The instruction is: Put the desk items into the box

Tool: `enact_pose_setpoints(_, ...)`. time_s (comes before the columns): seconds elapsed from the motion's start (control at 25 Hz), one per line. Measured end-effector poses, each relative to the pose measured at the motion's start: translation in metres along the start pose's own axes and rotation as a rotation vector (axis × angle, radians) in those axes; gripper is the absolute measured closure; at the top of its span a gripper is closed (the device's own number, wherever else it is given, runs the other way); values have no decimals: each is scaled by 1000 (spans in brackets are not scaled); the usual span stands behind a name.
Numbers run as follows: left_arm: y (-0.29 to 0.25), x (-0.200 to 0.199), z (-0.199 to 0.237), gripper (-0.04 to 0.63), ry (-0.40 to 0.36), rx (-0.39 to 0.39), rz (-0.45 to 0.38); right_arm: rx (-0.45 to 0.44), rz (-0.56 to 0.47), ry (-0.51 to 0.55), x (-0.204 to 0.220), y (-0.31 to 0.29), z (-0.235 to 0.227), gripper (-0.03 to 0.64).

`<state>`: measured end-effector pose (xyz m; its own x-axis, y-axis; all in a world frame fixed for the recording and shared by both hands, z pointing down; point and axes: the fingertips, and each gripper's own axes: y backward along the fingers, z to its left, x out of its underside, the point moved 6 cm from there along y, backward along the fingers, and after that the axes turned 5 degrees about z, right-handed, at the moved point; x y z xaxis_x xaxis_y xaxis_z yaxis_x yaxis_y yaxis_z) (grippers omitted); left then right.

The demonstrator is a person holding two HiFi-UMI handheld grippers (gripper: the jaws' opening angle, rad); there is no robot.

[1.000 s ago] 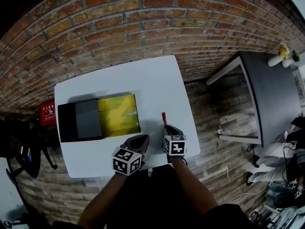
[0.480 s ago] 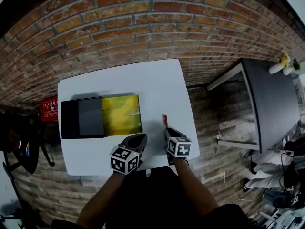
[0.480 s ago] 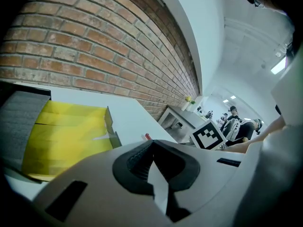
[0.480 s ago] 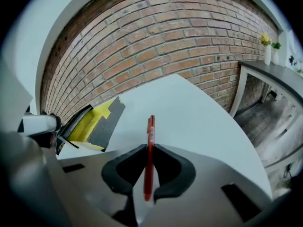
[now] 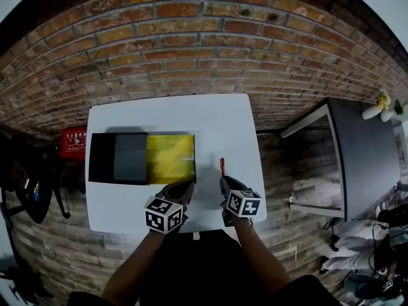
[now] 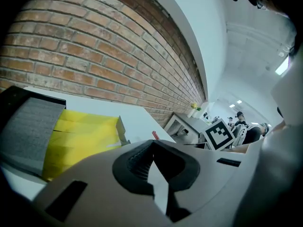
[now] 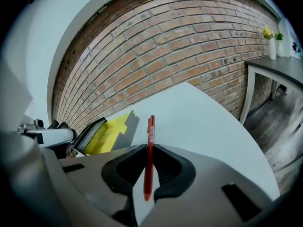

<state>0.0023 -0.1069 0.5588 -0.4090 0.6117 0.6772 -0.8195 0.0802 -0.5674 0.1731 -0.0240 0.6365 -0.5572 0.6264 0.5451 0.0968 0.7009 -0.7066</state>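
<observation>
A white surface stands against a brick wall, and the box lies on its left half. The box is open and bright yellow inside, with a black-and-grey section joined to its left end (a lid or a second compartment, I cannot say which). Nothing shows inside the yellow part from the head view.

The person holds both tools low over the near edge of the surface. The right tongs are closed on a red pen. The dark pads pinch it partway along its barrel, so a short stub hangs behind the grip and the longer end sticks out past the tips, pointing toward the wall. Seen from above, the pen is over bare white surface to the right of the box and apart from it.

The left tongs have nothing in them. Their tips meet, with only a sliver of white surface showing through the hollow behind them. They sit right by the box's near right corner, though I cannot tell whether they touch it. The two tools are side by side, close but not touching.

Off to the right, on a wooden floor, is a dark side table with a white vase of flowers on its far end.
</observation>
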Motion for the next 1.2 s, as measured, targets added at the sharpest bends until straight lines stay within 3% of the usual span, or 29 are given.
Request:
enact_pose_setpoints(0.52,37,-4,27,581,64,-115,-93,-180,-66,17,-35,-2,52,555)
enact_pose_setpoints(1.2,79,5,55,581,130,-226,-159,-350,-42,70,-52,-31,121,555)
